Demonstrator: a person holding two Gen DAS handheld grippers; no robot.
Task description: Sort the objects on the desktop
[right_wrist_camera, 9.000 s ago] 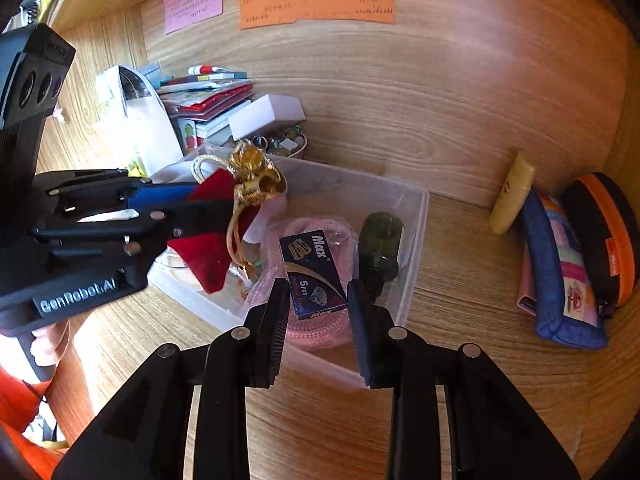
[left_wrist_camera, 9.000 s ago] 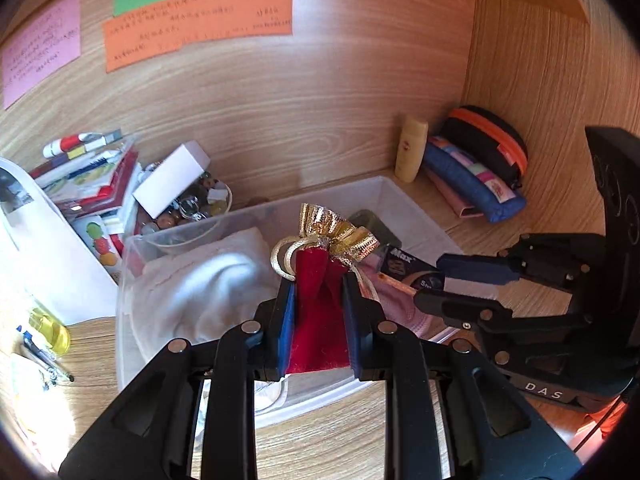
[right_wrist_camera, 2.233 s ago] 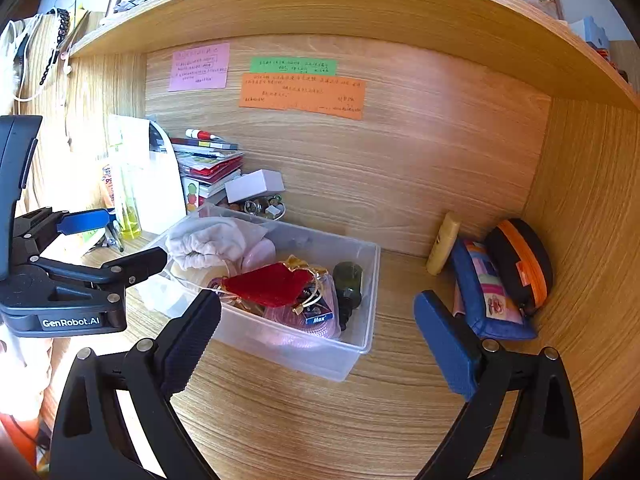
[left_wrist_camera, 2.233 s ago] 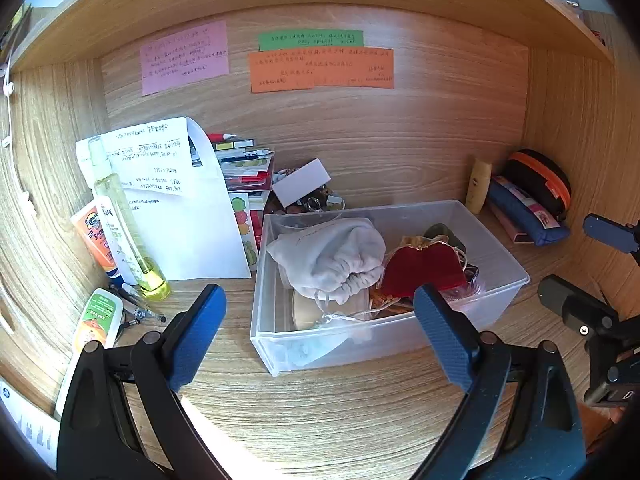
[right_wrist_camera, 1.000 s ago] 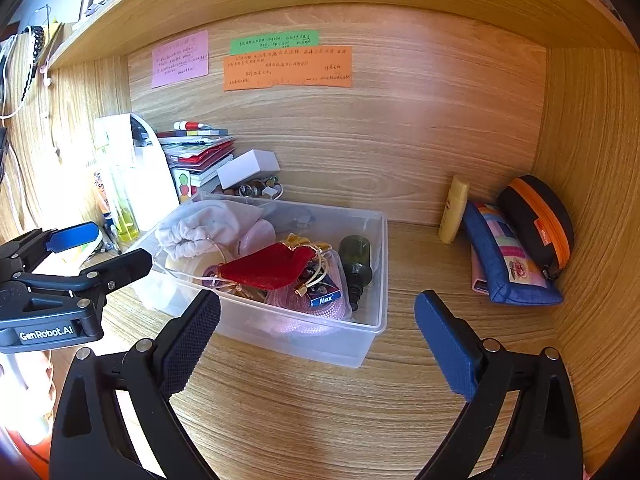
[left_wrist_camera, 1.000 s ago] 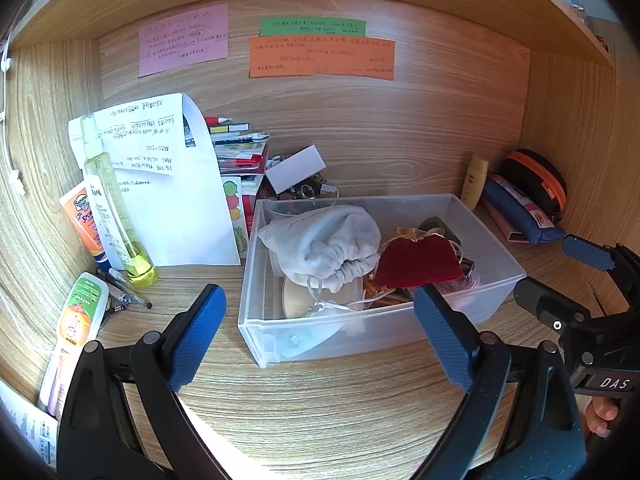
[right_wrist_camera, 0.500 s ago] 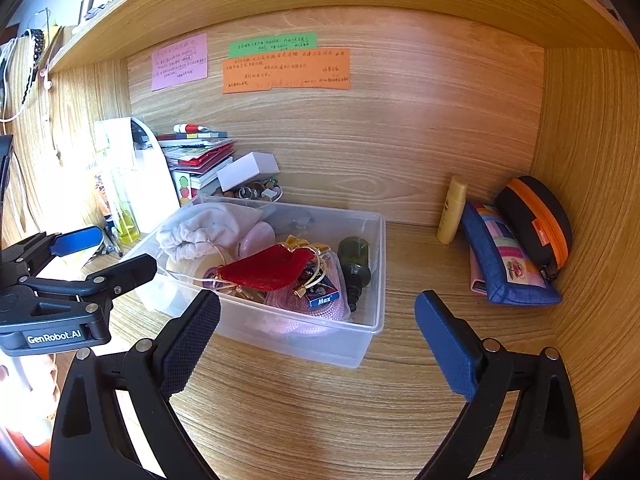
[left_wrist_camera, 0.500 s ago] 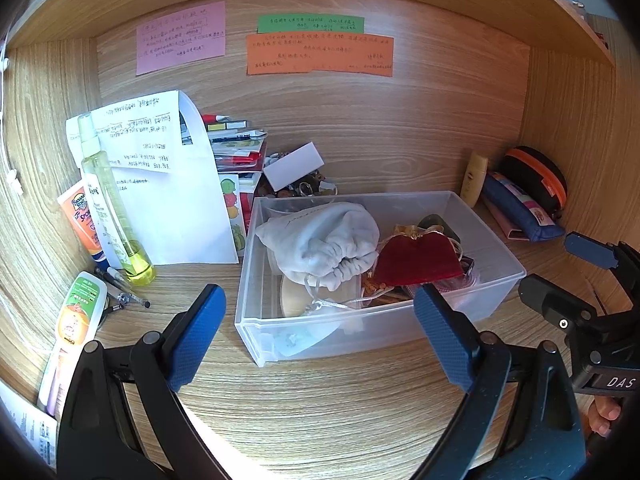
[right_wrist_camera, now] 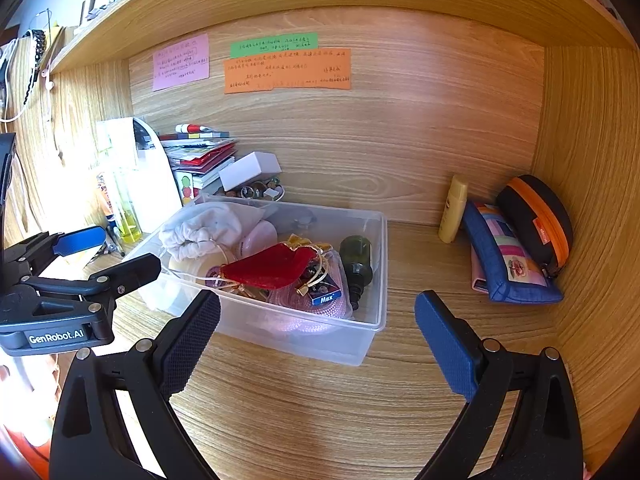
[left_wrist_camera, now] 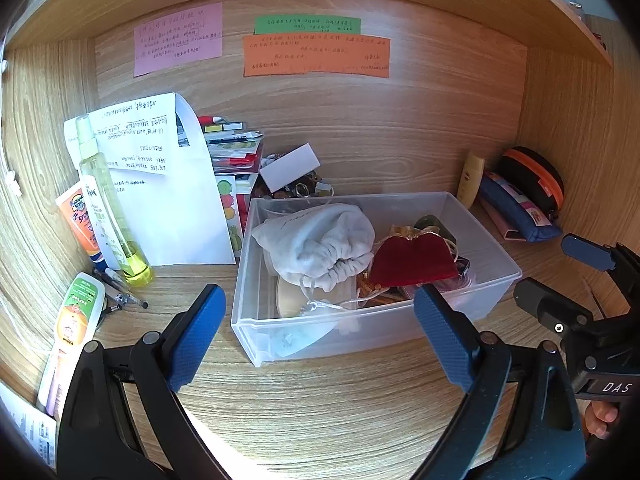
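Observation:
A clear plastic bin (left_wrist_camera: 492, 280) stands on the wooden desk and also shows in the right wrist view (right_wrist_camera: 372, 320). In it lie a white drawstring bag (left_wrist_camera: 320, 240), a red velvet pouch (left_wrist_camera: 412, 262) with gold ribbon, a dark green bottle (right_wrist_camera: 358, 264), a pink mesh bag (right_wrist_camera: 312, 312) and a small blue "Max" box (right_wrist_camera: 326, 298). My left gripper (left_wrist_camera: 320, 336) is open and empty in front of the bin. My right gripper (right_wrist_camera: 316, 340) is open and empty, just before the bin's front right corner.
Left of the bin stand a spray bottle (left_wrist_camera: 108, 204), tubes (left_wrist_camera: 74, 320), pens and a white paper holder (left_wrist_camera: 168, 184). Books and a bowl of trinkets with a white box (left_wrist_camera: 290, 168) sit behind. A yellow tube (right_wrist_camera: 452, 208), blue pouch (right_wrist_camera: 508, 264) and black-orange case (right_wrist_camera: 540, 220) sit right.
Both grippers let go of their items earlier and drew back from the bin; the red pouch and "Max" box now lie inside. Over the last second, little movement.

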